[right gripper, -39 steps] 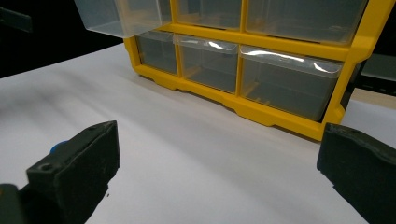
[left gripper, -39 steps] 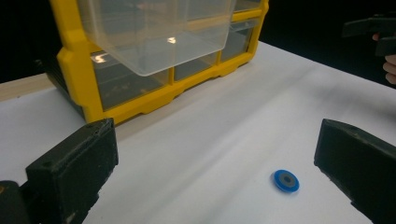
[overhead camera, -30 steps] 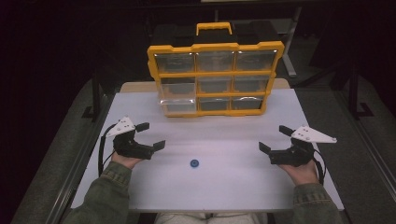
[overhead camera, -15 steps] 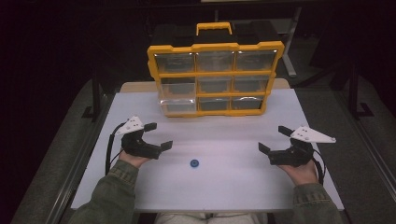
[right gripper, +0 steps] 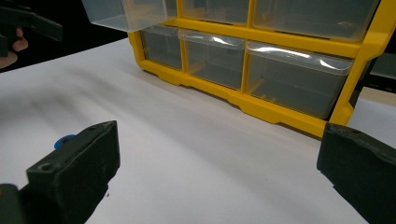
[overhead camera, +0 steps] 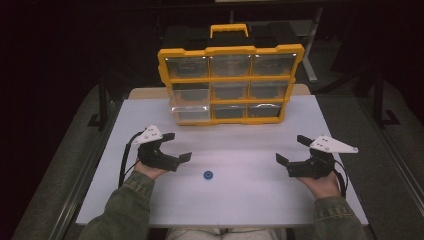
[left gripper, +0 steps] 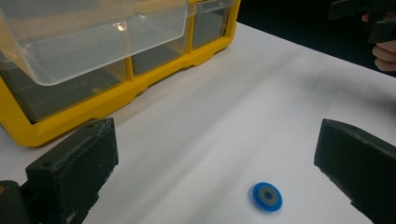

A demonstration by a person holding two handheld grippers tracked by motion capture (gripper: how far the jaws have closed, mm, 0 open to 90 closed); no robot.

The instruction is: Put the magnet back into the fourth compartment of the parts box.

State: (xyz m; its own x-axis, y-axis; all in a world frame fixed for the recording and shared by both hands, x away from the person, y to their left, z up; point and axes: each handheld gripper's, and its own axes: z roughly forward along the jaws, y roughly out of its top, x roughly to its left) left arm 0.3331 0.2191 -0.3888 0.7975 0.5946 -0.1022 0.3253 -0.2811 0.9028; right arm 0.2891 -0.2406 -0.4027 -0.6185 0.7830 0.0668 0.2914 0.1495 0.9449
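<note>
A small blue disc with a grey centre lies flat on the white tabletop, near the front middle. My left gripper hovers just left of it, open and empty. In the left gripper view the disc lies low between the wide-apart jaws, nearer the right one. My right gripper is open at the right side of the table and holds nothing. In its view the disc peeks out behind the left jaw.
A yellow organizer with clear drawers stands upright at the back of the table. One clear drawer on its left side is pulled out and looks empty. Dark floor surrounds the table.
My left gripper has moved right and slightly forward, closer to the blue disc. The right gripper and the disc have stayed put.
</note>
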